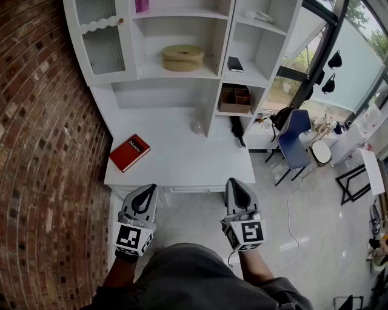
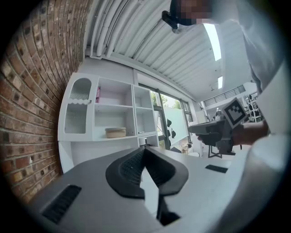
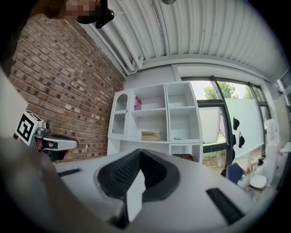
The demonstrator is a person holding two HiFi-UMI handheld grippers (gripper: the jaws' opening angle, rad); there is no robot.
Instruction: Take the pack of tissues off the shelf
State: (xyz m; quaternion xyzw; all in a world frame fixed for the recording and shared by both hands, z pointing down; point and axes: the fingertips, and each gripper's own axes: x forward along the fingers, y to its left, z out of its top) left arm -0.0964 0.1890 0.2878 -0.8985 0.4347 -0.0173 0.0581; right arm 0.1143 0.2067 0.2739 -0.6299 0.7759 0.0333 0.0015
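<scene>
Head view — left claw point(image 1: 144, 192) and right claw point(image 1: 238, 184) are both pressed together, empty, just short of the near edge of the desk point(image 1: 182, 163). The pink pack point(image 1: 141, 5), likely the tissues, sits on the top shelf point(image 1: 182, 13), far side.

Left gripper view: jaws meet on nothing, pack well apart — a high reach could shove it deeper.

Right gripper view: same closed pinch. Arriving unspread could knock it onto the round box point(image 3: 150, 135) below.

Rough brick wall point(image 1: 42, 121); smooth glossy white shelf point(image 1: 182, 72).
</scene>
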